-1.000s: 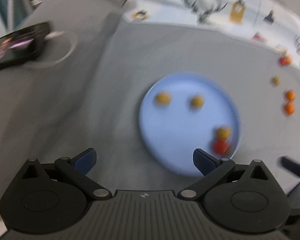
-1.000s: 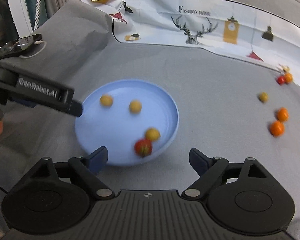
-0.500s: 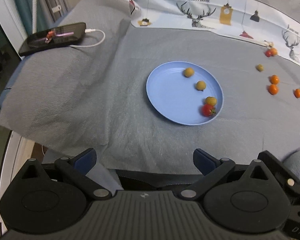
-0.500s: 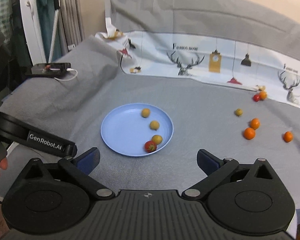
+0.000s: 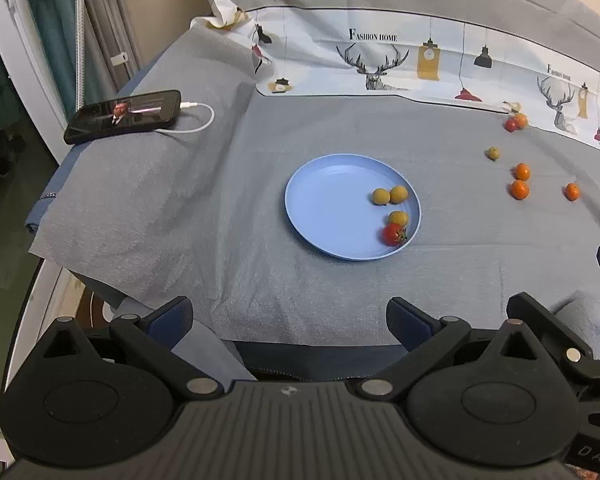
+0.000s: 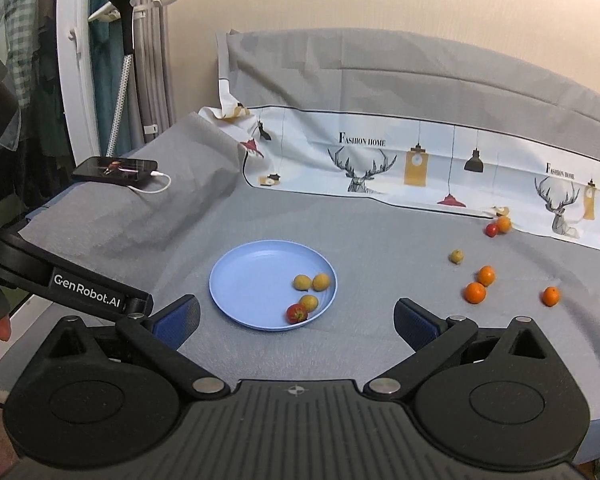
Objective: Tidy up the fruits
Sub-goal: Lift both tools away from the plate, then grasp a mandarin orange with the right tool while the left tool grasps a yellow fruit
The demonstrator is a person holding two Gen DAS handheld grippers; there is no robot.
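Observation:
A blue plate point(image 5: 332, 216) point(image 6: 252, 280) lies on the grey cloth and holds three yellow fruits point(image 5: 381, 196) point(image 6: 302, 282) and a red tomato point(image 5: 393, 234) point(image 6: 297, 314). Loose on the cloth to the right lie three oranges point(image 5: 519, 189) point(image 6: 475, 292), a yellow fruit point(image 5: 493, 153) point(image 6: 456, 256), and a red tomato beside an orange fruit point(image 5: 511, 125) point(image 6: 491, 229). My left gripper point(image 5: 290, 318) is open and empty, held back over the table's front edge. My right gripper point(image 6: 296, 316) is open and empty, near the plate's front.
A phone point(image 5: 124, 115) point(image 6: 115, 169) on a white cable lies at the far left of the cloth. A printed deer cloth point(image 5: 420, 64) point(image 6: 420, 164) runs along the back. The left gripper's body point(image 6: 72, 284) shows at the left in the right wrist view.
Both grippers have pulled back and up from the plate, which now looks smaller and farther. Two yellow fruits on the plate have rolled together. Both grippers stay open.

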